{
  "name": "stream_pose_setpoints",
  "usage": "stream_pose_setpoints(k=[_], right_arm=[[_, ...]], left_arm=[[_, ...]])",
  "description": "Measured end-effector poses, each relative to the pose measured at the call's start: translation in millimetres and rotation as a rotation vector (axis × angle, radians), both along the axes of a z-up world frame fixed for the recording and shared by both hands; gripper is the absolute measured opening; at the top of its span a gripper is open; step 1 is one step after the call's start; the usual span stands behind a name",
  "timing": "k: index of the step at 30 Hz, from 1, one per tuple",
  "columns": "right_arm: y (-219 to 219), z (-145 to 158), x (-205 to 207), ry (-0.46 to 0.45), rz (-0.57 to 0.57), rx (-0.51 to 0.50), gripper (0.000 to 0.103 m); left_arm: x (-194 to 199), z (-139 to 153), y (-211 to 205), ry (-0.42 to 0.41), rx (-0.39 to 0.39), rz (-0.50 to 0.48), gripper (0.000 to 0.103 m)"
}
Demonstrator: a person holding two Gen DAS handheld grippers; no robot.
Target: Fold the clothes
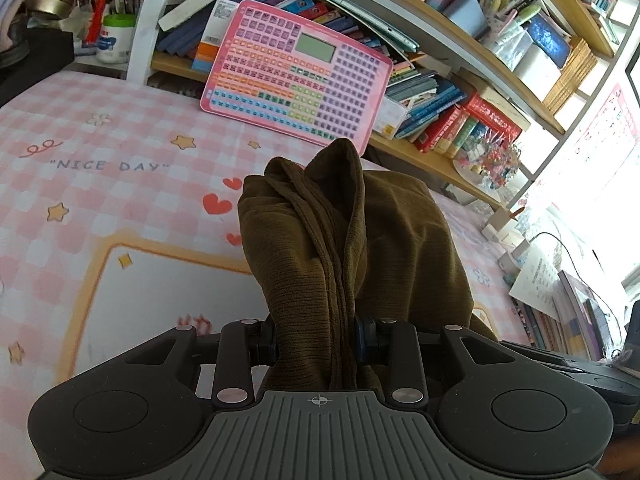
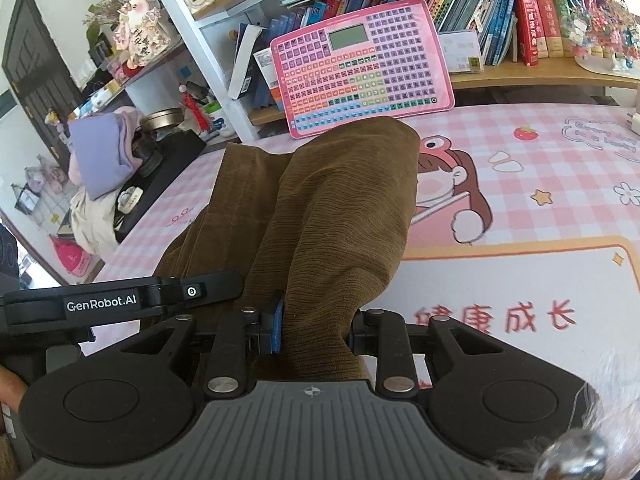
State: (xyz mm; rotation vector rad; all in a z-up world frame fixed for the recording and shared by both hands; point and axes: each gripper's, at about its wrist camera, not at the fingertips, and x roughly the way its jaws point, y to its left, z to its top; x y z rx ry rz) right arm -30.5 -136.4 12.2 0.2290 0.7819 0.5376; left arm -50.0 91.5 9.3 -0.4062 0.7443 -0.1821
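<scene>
Both the left gripper (image 1: 316, 346) and the right gripper (image 2: 316, 330) clamp the brown garment (image 1: 352, 240), bunched mid-frame above the pink checked mat (image 1: 120, 128), seemingly mid-fold, needing a flat lay-down next.

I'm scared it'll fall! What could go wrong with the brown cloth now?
The cloth is bunched thick in the left tongs and right tongs, so it might slip out or fold crooked. Swinging forward, it could knock the pink keyboard toy leaning on the shelf.
</scene>
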Motion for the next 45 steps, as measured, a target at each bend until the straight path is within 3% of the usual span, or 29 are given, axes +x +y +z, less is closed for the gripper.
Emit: stream_pose_setpoints(k=[9, 24, 32, 45], right_arm=[[46, 3, 30, -0.001, -0.035, -0.012, 0.025], [104, 5, 138, -0.052, -0.095, -0.048, 0.026], [86, 3, 171, -0.070, -0.137, -0.074, 0.026], [6, -8, 200, -0.083, -0.115, -0.126, 0.026]], left_arm=[[48, 2, 54, 0.009, -0.049, -0.053, 0.031], [169, 1, 101, -0.014, -0.067, -0.098, 0.031], [206, -2, 79, -0.008, -0.099, -0.143, 0.031], [231, -21, 3, 0.033, -0.149, -0.122, 0.031]])
